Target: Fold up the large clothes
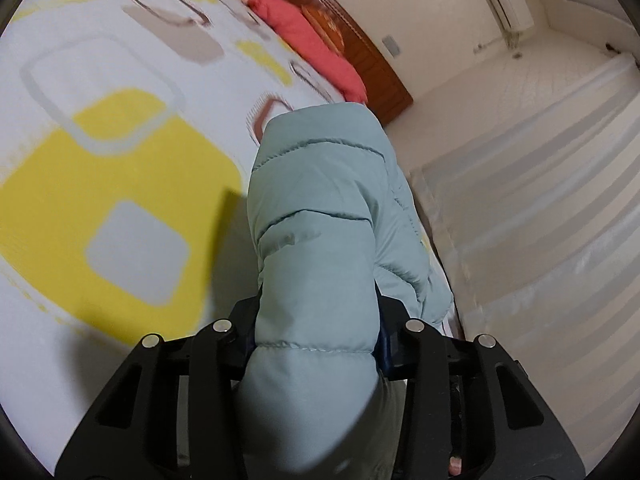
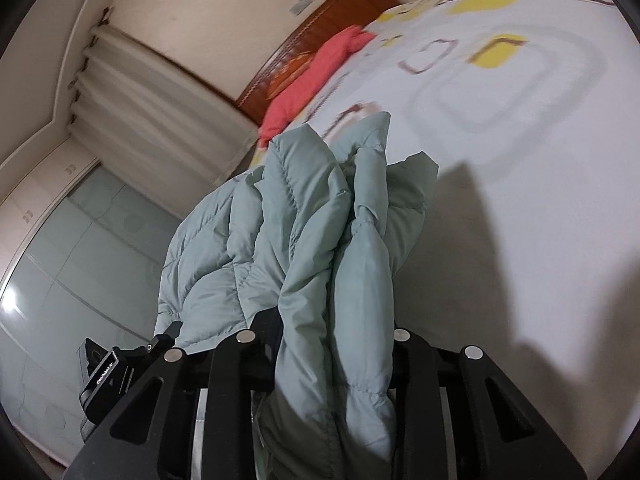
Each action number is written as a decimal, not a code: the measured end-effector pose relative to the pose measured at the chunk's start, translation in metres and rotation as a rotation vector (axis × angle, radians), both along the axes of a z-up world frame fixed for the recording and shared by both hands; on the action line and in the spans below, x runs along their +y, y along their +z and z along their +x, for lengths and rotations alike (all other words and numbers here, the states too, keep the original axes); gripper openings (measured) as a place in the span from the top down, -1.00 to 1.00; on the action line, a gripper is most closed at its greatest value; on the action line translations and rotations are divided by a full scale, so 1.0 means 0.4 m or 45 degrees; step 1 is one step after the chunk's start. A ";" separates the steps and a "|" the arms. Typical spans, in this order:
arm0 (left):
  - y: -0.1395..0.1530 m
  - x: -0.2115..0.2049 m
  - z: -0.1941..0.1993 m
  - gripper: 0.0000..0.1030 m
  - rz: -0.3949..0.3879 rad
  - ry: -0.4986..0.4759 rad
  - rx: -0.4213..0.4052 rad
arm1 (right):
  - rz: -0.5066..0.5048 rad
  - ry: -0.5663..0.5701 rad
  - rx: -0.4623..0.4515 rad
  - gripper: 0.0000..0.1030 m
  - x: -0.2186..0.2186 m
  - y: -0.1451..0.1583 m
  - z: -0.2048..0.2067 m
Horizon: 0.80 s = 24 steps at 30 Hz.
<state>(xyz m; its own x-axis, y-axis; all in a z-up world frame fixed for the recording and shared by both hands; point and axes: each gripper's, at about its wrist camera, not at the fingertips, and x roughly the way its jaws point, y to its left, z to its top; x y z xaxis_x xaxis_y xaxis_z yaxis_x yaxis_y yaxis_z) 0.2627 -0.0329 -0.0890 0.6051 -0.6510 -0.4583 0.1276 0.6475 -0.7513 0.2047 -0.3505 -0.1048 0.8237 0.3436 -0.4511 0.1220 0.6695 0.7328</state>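
Both grippers pinch a pale blue-green quilted puffer jacket (image 1: 320, 208) and hold it above a bed with a white cover printed in yellow and grey squares (image 1: 120, 184): the left gripper (image 1: 316, 340) has its jaws clamped on a smooth padded fold, the right gripper (image 2: 332, 344) on a bunched gather. The garment hangs near the bed's edge, unfolded. The step appears to be carrying; next it likely needs spreading flat on the cover.

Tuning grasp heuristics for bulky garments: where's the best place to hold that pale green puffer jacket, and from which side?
Grip the puffer jacket at a bunched quilted edge, from above. Left gripper and right gripper both clamp such gathered folds, so the padding compresses between the fingers while the rest hangs over the bed.
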 end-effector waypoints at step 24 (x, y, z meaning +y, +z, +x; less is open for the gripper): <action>-0.075 0.205 0.113 -0.56 -0.071 0.092 0.189 | 0.087 0.085 0.130 -0.34 0.002 -0.046 0.181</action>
